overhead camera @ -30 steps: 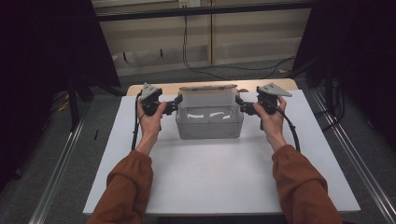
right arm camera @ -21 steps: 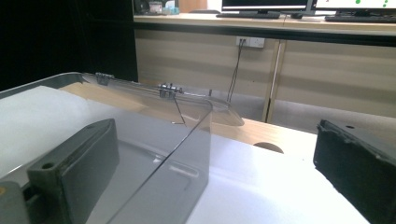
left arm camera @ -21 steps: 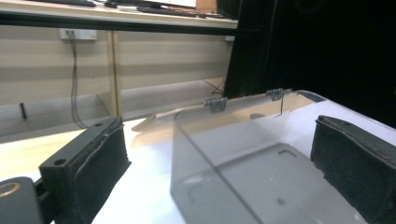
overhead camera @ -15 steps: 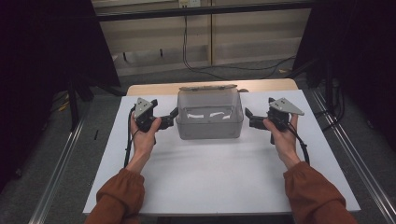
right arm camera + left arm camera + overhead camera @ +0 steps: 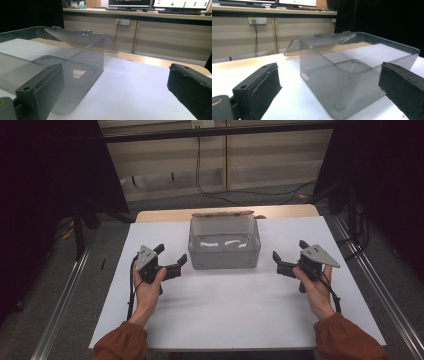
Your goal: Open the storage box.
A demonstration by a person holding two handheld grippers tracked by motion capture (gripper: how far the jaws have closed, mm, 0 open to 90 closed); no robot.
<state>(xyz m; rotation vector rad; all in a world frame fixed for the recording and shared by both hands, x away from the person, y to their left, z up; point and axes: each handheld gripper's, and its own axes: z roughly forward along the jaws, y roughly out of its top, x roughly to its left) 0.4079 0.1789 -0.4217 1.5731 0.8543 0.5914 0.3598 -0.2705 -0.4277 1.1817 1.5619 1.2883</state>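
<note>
A clear grey plastic box (image 5: 224, 242) stands at the middle back of the white table (image 5: 235, 310), and its hinged lid (image 5: 222, 213) is swung open behind it. My left gripper (image 5: 172, 256) hovers open just left of the box's front corner, touching nothing. Open as well, my right gripper (image 5: 288, 249) is a short way off the box's right side. In the left gripper view the box (image 5: 352, 75) sits ahead of the wide-apart jaws of the left gripper (image 5: 329, 75). In the right gripper view the box (image 5: 50, 50) lies to the left, beyond the right gripper (image 5: 115, 85).
A strip of bare wood (image 5: 160, 215) runs along the table's far edge. Metal rails (image 5: 65, 295) flank both sides at floor level. Cables (image 5: 240, 190) lie on the floor behind, and a wall socket (image 5: 123, 22) and monitors (image 5: 130, 3) sit farther back.
Both grippers have drawn back from the box's sides toward the person and spread outward. The box has stayed where it was.
</note>
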